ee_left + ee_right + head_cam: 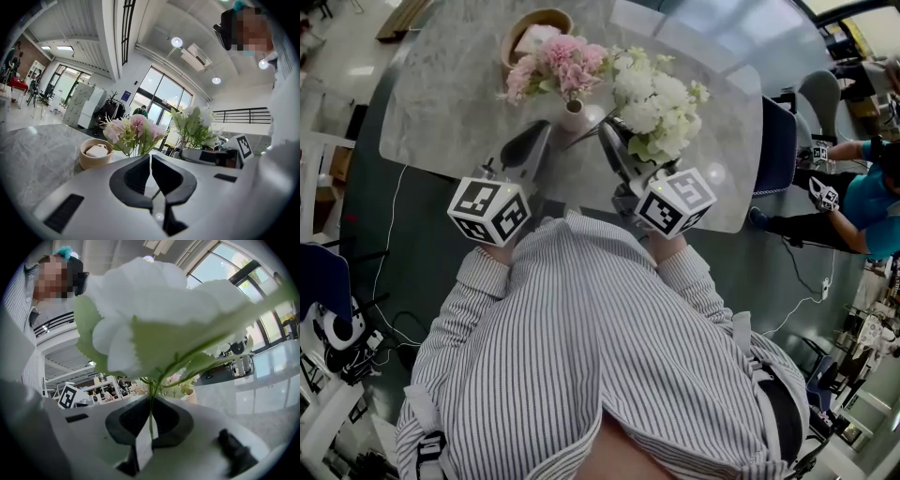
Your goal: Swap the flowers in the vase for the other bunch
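Observation:
A bunch of pink flowers (561,66) stands in a small white vase (572,114) on the marble table (441,103). To its right, a white bunch (661,103) is held up above the table by my right gripper (606,129), which is shut on its green stems (151,411). A white tag (144,446) hangs on the stems. My left gripper (544,129) is shut and empty, just left of the vase. In the left gripper view the pink flowers (133,131) sit straight ahead, with the white bunch (194,124) to their right.
A round wooden bowl (534,33) holding a pale block stands behind the vase; the same bowl (96,152) is left of the flowers in the left gripper view. A blue chair (778,145) stands at the table's right edge. A person (862,187) sits farther right.

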Demonstrator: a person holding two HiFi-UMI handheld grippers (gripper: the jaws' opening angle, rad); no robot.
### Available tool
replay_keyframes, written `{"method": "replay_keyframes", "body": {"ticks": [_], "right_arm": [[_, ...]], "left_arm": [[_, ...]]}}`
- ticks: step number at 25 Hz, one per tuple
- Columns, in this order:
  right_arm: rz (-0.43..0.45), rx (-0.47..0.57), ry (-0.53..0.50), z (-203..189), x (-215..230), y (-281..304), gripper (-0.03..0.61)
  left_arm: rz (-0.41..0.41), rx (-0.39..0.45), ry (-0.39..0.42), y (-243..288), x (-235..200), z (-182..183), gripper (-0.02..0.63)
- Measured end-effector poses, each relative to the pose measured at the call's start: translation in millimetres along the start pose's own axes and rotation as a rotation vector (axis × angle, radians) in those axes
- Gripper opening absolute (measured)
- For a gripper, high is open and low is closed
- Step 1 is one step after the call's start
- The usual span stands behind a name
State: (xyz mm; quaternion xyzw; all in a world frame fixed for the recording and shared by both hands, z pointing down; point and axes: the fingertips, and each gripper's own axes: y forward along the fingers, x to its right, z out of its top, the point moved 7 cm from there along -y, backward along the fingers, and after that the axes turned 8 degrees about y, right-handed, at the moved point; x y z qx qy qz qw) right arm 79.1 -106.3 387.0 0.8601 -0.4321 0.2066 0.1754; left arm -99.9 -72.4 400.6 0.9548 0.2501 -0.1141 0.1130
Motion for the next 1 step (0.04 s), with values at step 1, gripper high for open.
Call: {"method": "replay_keyframes", "body": {"ticks": [1], "right_arm": [[0.000,0.000,0.000,-0.1,0.3,0.2,0.026]], "left_arm": [[0.000,-0.001,0.000,0.0,-0.1,-0.4,0.023]]}}
